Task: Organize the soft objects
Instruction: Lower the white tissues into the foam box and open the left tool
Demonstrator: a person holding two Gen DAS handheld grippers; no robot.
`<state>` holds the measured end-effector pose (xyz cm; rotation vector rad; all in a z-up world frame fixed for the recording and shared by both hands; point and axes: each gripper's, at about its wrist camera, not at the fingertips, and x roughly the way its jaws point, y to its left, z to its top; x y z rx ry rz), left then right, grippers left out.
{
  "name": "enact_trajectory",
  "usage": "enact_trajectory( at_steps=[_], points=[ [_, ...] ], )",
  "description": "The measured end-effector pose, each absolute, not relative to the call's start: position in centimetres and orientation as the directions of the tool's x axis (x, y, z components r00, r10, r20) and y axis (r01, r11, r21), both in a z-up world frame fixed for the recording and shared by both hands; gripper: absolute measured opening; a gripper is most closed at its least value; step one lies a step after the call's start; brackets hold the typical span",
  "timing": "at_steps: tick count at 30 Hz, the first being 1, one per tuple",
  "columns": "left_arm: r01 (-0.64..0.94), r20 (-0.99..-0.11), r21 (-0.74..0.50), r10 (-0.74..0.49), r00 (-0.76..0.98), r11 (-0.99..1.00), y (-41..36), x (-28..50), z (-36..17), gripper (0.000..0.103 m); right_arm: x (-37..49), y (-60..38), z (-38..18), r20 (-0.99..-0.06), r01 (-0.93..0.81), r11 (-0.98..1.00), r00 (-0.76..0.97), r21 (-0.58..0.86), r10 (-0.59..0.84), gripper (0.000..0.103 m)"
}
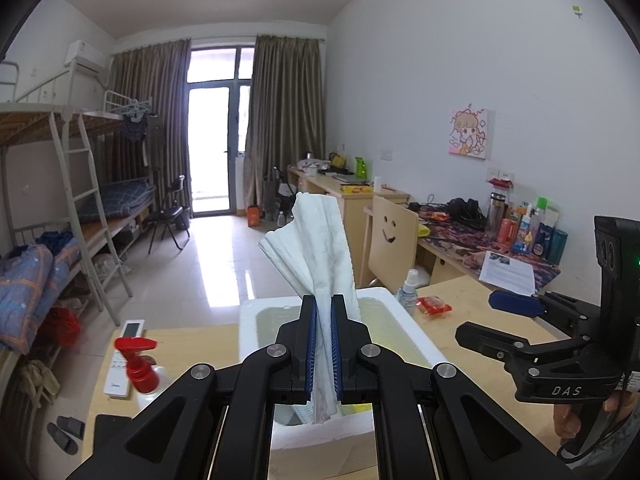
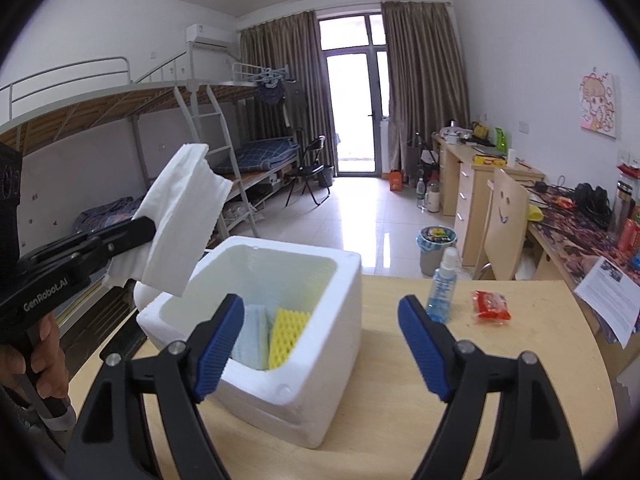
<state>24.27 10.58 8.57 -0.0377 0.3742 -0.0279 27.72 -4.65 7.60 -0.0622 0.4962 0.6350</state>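
While left claw pinches white cloth above foam box, loose folds (floppy) could snag rim, spill outside; right claw gapes empty.

White walls and a pale tiled floor were seen. Daylight was admitted through a glass door between brown curtains. Bunk beds were placed left, wooden desks right.
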Motion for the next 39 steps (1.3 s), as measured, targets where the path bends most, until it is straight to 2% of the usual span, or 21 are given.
enact_trajectory(
  at_steps=[7,26,27,29,31,33,37,39],
  points=[
    [0.063,-0.386,-0.037,-0.072,0.919,0.997,9.4,25.2,8.3,0.007,27.3,-6.6,7.3,-0.463,-0.543,0.834,0.715,0.103,0.523,0.083],
    [0.064,-0.441,-0.028,-0.07,0.895,0.998,9.2,27.1,7.2,0.009,26.4,-8.3,7.0,-0.454,-0.504,0.857,0.743,0.104,0.492,0.084],
    [0.06,-0.443,-0.032,-0.068,0.894,0.998,9.3,27.2,7.1,0.014,26.4,-8.3,7.0,-0.454,-0.504,0.858,0.743,0.104,0.492,0.084],
    [0.055,-0.446,-0.04,-0.067,0.893,0.998,9.5,27.3,7.1,0.033,26.2,-8.3,7.1,-0.453,-0.504,0.858,0.746,0.098,0.489,0.084],
    [0.028,-0.44,-0.044,-0.045,0.897,0.999,9.6,27.3,7.1,0.075,26.1,-8.2,7.1,-0.452,-0.501,0.86,0.748,0.096,0.487,0.084],
    [0.003,-0.424,-0.05,-0.023,0.905,0.999,9.8,27.1,7.2,0.091,26.0,-8.3,7.1,-0.451,-0.499,0.861,0.749,0.097,0.485,0.084],
    [0.003,-0.41,-0.039,-0.019,0.912,0.999,9.3,26.8,7.4,0.095,25.9,-8.3,7.1,-0.447,-0.501,0.86,0.75,0.097,0.487,0.095],
    [0.004,-0.403,-0.03,-0.016,0.915,1.0,9.1,26.6,7.5,0.098,25.7,-8.5,7.2,-0.438,-0.504,0.857,0.75,0.105,0.495,0.096]
  ],
)
